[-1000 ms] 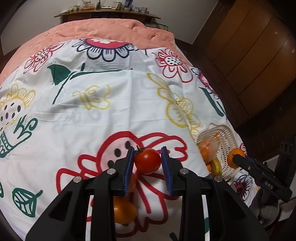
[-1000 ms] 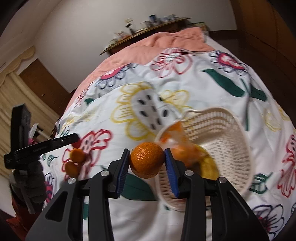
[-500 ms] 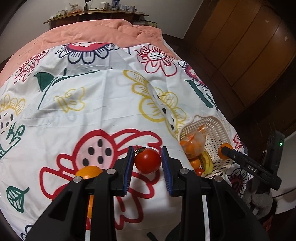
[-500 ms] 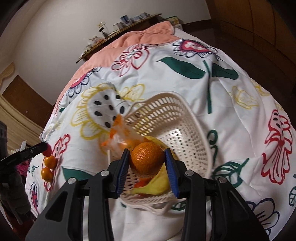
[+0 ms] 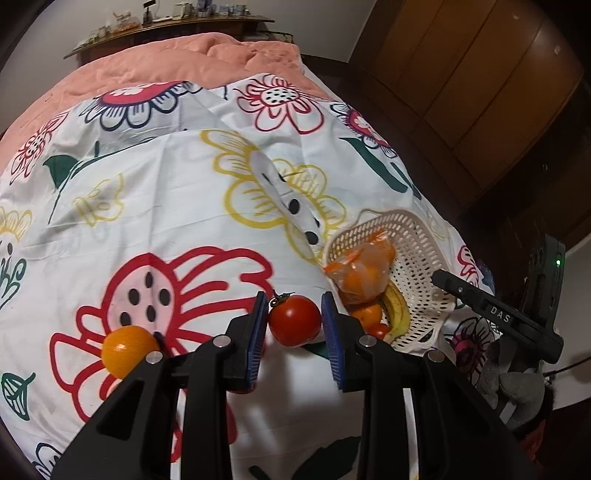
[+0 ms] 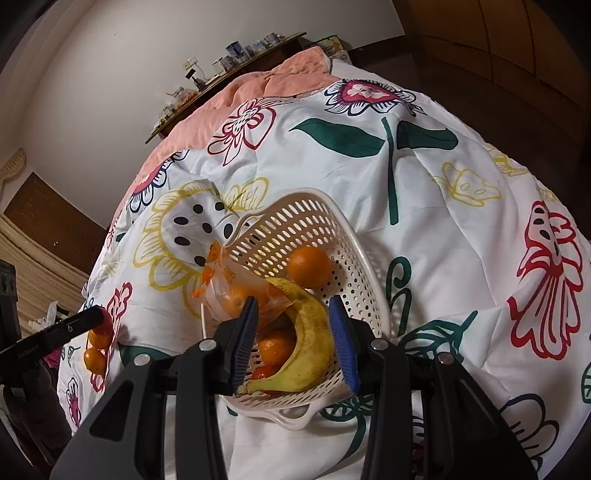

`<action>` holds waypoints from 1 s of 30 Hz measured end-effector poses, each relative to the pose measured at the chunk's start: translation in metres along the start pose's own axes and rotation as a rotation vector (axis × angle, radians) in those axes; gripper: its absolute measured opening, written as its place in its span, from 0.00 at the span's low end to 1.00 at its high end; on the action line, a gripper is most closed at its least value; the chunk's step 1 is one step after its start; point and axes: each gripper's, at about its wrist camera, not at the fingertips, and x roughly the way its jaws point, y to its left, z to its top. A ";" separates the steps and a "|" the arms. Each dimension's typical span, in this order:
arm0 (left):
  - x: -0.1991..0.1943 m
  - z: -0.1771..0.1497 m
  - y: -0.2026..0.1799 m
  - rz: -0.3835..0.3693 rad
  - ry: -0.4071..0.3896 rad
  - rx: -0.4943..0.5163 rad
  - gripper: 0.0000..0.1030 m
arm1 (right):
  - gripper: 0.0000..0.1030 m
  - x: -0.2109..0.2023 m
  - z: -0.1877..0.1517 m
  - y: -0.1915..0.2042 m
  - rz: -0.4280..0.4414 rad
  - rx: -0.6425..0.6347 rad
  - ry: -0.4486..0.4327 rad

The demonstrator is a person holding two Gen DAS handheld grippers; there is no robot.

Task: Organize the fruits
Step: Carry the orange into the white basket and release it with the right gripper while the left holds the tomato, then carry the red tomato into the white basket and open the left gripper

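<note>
My left gripper (image 5: 294, 323) is shut on a red tomato (image 5: 294, 319) and holds it above the flowered sheet, left of the white basket (image 5: 417, 236). An orange (image 5: 127, 350) lies on the sheet at the lower left. My right gripper (image 6: 291, 328) is open and empty over the basket (image 6: 295, 218). An orange (image 6: 309, 266) lies inside the basket by its far wall. The basket also holds a banana (image 6: 306, 343), a bag of oranges (image 6: 236, 291), another orange (image 6: 275, 347) and a small red fruit. Two oranges (image 6: 95, 350) lie on the sheet at the left.
The flowered sheet (image 5: 166, 206) covers a bed with a pink blanket (image 5: 166, 62) at its far end. A shelf with small items (image 5: 177, 22) runs along the wall. Wooden wardrobe doors (image 5: 480, 92) stand to the right. The other gripper's body (image 5: 498, 317) shows beside the basket.
My right gripper has opened and let go of the orange, which now lies in the basket. My left gripper has carried the tomato right, closer to the basket.
</note>
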 end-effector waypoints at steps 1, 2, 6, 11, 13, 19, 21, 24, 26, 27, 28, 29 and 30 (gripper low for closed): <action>0.001 0.000 -0.003 -0.002 0.003 0.006 0.29 | 0.39 0.000 0.000 -0.001 0.001 0.004 -0.002; 0.003 0.000 -0.007 -0.006 0.006 0.014 0.29 | 0.40 -0.001 0.000 -0.002 0.002 0.007 -0.004; 0.011 -0.001 -0.023 -0.018 0.024 0.044 0.29 | 0.40 -0.003 -0.001 -0.004 0.007 0.017 -0.012; 0.025 -0.002 -0.043 -0.033 0.051 0.079 0.29 | 0.40 -0.003 -0.003 -0.006 0.015 0.015 -0.010; 0.029 -0.002 -0.049 -0.038 0.059 0.091 0.29 | 0.40 -0.003 -0.004 -0.006 0.011 0.009 -0.012; 0.040 -0.001 -0.065 -0.053 0.082 0.118 0.29 | 0.40 -0.004 -0.005 -0.007 0.022 0.011 -0.011; 0.043 -0.002 -0.067 -0.059 0.094 0.118 0.33 | 0.40 -0.003 -0.006 -0.007 0.025 0.012 -0.010; 0.046 -0.002 -0.066 -0.057 0.097 0.105 0.50 | 0.40 -0.003 -0.006 -0.007 0.027 0.015 -0.007; 0.045 -0.002 -0.064 -0.052 0.090 0.103 0.51 | 0.40 -0.002 -0.007 -0.007 0.028 0.016 -0.006; 0.044 -0.001 -0.063 -0.053 0.088 0.100 0.51 | 0.40 -0.002 -0.007 -0.007 0.029 0.016 -0.006; 0.043 -0.001 -0.062 -0.052 0.087 0.100 0.52 | 0.40 -0.002 -0.007 -0.007 0.029 0.015 -0.006; 0.042 -0.001 -0.062 -0.049 0.082 0.099 0.53 | 0.40 -0.002 -0.007 -0.006 0.030 0.015 -0.006; 0.041 -0.001 -0.061 -0.046 0.077 0.100 0.54 | 0.40 -0.002 -0.007 -0.005 0.031 0.014 -0.006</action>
